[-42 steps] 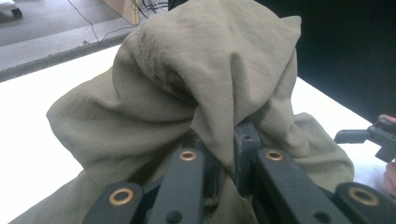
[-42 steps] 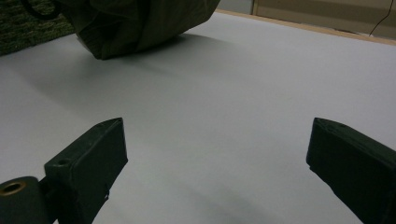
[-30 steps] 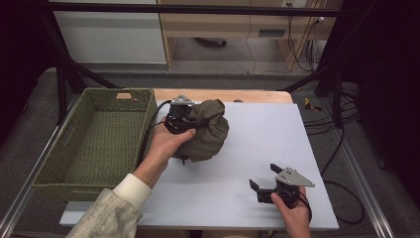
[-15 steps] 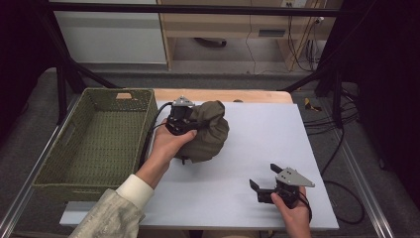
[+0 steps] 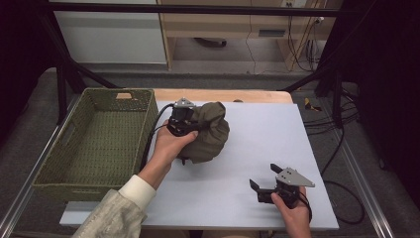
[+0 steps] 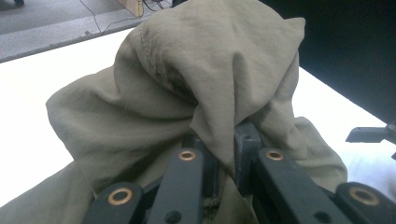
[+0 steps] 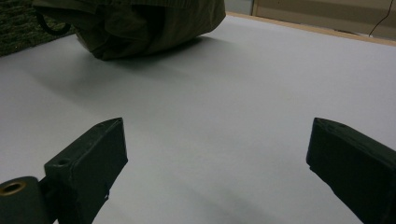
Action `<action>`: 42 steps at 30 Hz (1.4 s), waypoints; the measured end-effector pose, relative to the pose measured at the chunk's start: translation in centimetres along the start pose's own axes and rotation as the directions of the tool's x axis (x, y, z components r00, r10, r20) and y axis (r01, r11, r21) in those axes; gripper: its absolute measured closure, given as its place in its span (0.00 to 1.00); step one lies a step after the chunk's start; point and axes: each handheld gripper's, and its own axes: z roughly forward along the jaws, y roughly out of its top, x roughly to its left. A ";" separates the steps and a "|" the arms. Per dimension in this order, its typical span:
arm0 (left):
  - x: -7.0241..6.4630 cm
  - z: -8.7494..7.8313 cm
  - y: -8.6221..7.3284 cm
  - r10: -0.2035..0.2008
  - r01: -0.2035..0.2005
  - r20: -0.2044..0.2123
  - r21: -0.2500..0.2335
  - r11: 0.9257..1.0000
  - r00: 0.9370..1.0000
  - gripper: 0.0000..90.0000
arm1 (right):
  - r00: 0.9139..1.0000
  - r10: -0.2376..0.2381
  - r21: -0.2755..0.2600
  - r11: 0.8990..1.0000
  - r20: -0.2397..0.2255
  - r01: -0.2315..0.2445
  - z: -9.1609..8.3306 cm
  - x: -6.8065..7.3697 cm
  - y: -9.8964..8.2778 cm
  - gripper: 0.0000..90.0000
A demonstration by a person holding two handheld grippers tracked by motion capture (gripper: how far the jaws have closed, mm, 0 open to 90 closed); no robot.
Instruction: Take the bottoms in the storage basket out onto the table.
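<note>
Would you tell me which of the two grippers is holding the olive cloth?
The left gripper, beside the basket, pinches the cloth; the right gripper rests open.

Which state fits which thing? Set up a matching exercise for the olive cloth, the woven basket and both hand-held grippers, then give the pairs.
Things:
1. olive cloth
2. woven basket
3. left hand-held gripper
4. right hand-held gripper

States:
A. jaws wide apart, nothing between them
B. bunched up, pinched by a fold
C. stands at the table's left, nothing inside
D. jaws shut on fabric

Pairs: 1-B, 2-C, 3-D, 4-A
</note>
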 end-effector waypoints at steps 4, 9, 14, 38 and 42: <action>0.1 0.2 -0.1 0.002 -0.002 -0.011 -0.003 1.000 1.000 0.93 | 1.000 0.000 0.000 1.000 0.000 0.000 0.0 0.0 0.0 0.06; 0.0 0.5 -0.4 0.001 -0.001 -0.012 0.001 1.000 1.000 0.93 | 1.000 0.000 -0.001 1.000 0.001 0.000 0.0 0.0 0.0 0.06; -0.1 0.9 -0.6 -0.004 0.004 -0.014 0.004 1.000 1.000 0.93 | 1.000 0.000 -0.001 1.000 0.001 0.000 0.0 0.0 0.0 0.06; -0.4 2.0 -1.2 -0.022 0.022 -0.007 0.018 1.000 1.000 0.93 | 1.000 0.000 0.000 1.000 0.000 0.000 0.0 0.0 0.0 0.06; -0.4 2.3 -1.4 -0.023 0.023 -0.007 0.020 1.000 1.000 0.93 | 1.000 0.001 0.000 1.000 -0.001 -0.001 0.0 0.0 0.0 0.06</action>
